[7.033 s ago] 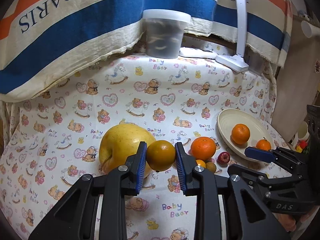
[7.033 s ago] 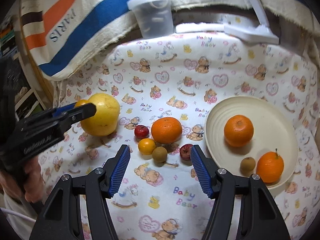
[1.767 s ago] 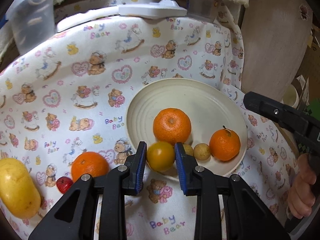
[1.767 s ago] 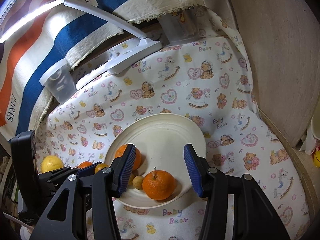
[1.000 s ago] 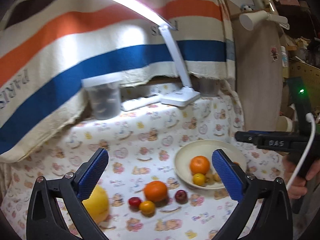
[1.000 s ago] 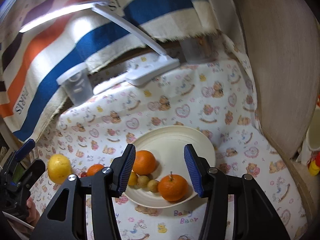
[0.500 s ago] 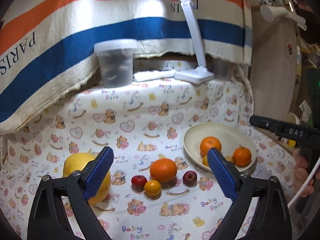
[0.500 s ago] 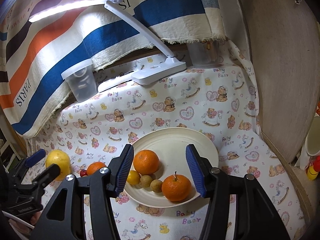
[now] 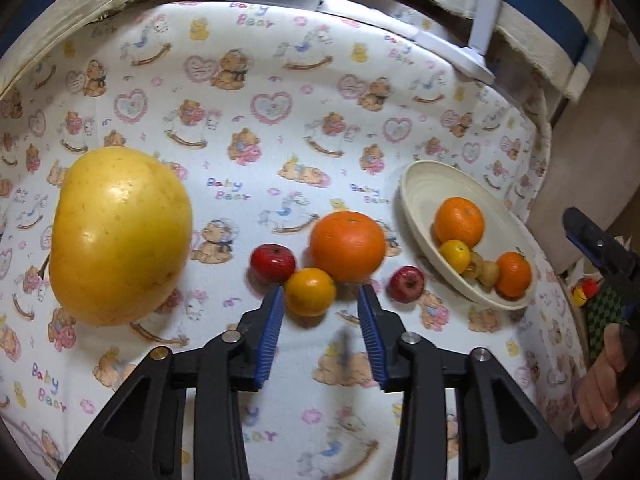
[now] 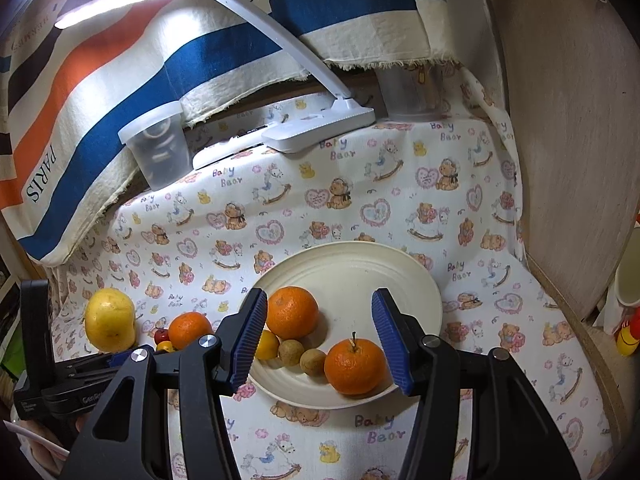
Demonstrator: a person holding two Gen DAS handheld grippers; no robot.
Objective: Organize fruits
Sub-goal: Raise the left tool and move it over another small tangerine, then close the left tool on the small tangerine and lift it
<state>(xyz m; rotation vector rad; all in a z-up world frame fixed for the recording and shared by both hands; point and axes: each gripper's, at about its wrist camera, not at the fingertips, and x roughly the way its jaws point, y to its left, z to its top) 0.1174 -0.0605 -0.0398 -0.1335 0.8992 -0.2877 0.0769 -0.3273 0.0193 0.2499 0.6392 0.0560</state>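
The left gripper is closing on a small orange hemmed in by a red fruit and a big orange touching behind it. Bare cloth lies open toward the table's near edge. A large yellow fruit blocks the left side, the plate the right.

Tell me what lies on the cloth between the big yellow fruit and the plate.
In the left wrist view, between the yellow fruit and the plate: two red fruits, a small orange, a large orange.
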